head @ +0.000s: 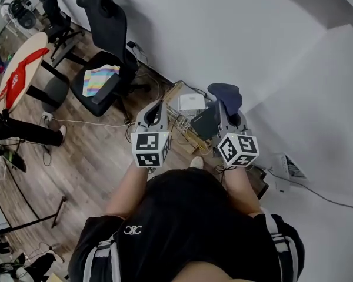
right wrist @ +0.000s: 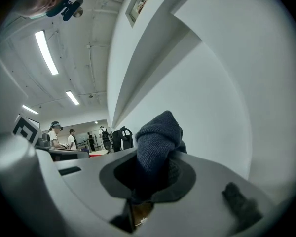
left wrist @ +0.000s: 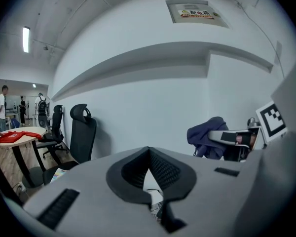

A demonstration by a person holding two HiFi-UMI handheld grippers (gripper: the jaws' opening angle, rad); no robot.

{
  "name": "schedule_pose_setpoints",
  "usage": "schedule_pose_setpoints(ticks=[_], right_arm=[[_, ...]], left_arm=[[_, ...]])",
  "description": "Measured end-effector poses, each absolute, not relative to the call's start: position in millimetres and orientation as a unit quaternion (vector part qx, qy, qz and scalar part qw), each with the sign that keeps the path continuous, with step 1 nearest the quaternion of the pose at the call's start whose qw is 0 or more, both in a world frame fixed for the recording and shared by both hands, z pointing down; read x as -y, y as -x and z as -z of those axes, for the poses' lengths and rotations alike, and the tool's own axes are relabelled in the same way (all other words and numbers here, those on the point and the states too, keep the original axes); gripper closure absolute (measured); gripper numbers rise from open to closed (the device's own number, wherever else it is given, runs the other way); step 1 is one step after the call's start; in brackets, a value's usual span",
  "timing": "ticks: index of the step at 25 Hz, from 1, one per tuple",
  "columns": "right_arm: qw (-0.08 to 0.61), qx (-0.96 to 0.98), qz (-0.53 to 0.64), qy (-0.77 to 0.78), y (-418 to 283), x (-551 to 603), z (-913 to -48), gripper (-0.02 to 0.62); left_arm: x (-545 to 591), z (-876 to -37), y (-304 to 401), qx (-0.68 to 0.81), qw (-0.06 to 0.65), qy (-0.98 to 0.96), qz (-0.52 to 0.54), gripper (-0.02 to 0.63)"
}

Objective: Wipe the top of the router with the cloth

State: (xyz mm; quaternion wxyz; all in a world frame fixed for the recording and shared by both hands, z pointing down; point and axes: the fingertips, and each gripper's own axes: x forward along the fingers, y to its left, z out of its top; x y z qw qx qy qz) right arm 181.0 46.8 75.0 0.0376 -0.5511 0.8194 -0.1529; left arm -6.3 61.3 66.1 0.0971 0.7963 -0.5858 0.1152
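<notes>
Router (head: pixel 192 101) is sitting by the wall, between the left gripper (head: pixel 157 109) and right gripper (head: pixel 228 114). Cloth (head: pixel 225 94) is sticking out of the right one's jaws, just right of the router. Chair (head: pixel 106 51) is standing further left.

Room contents, as seen from beside the wall:
- Black office chair (head: pixel 109 46), high-backed, on the wood floor (head: pixel 88 157) near the white wall (head: pixel 253 34); striped multicolour fabric (head: pixel 100 80) on its seat.
- Second black chair (head: pixel 54 10), farther along the wall.
- Round counter (head: pixel 34 44), tan top; red garment (head: pixel 16 75) draped over its near edge.
- White cable (head: pixel 88 124), trailing across the floor.
- Framed sign (left wrist: pixel 196 13), high on the wall; print unreadable.
- Ceiling strip light (right wrist: pixel 45 51), lit.
- Several people (right wrist: pixel 71 137), standing in the far background.
</notes>
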Motion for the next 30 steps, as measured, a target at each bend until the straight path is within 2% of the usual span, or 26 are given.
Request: schedule_pose_setpoints(ticks=[7, 16, 30], right_arm=[[-0.036, -0.839, 0.186, 0.509, -197, -23, -119, 0.538], [-0.132, -0.834, 0.248, 0.475, -189, -6, -196, 0.538], [-0.222, -0.796, 0.309, 0.47, -178, 16, -328, 0.538]], left_arm=[[-41, -100, -16, 0.595, 0.172, -0.779, -0.096, 0.601], [-45, -197, -28, 0.566, 0.272, -0.763, -0.154, 0.601], [-36, -343, -3, 0.543, 0.352, -0.735, -0.202, 0.601]])
